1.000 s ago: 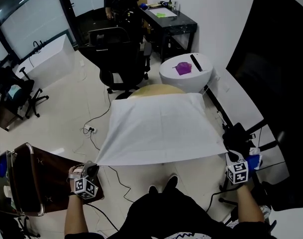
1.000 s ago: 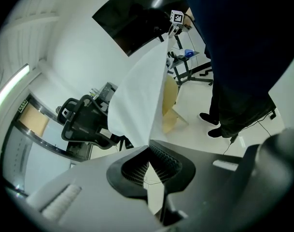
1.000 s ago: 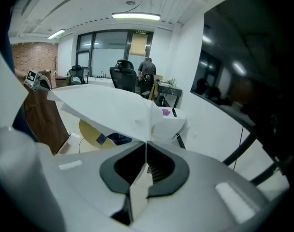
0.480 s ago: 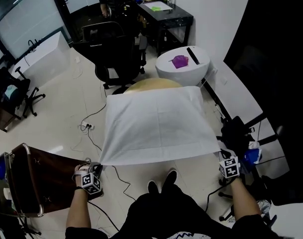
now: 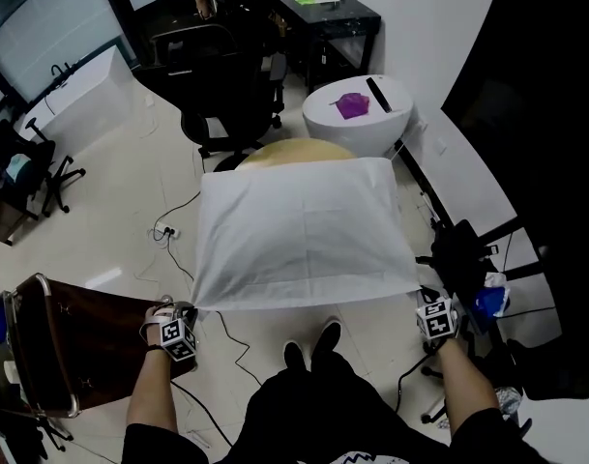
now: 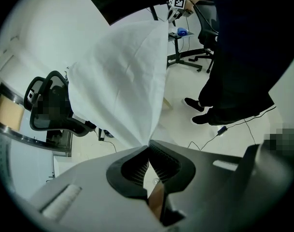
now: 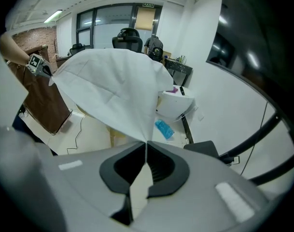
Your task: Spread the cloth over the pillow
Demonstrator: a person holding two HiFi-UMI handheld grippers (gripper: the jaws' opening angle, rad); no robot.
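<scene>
Both grippers had come down since the earlier frame, and the cloth [image 5: 299, 230] had sunk with them, its far part lying over the yellow pillow [image 5: 292, 150], which showed only past the far edge. The left gripper [image 5: 191, 307] was clamped tight on the cloth's near left corner, and the right gripper [image 5: 419, 295] on its near right corner, the fabric pinched between each pair of jaws. The near edge stretched taut between them, above the person's shoes [image 5: 313, 341]. A round white table [image 5: 371, 135] stood just beyond the pillow.
</scene>
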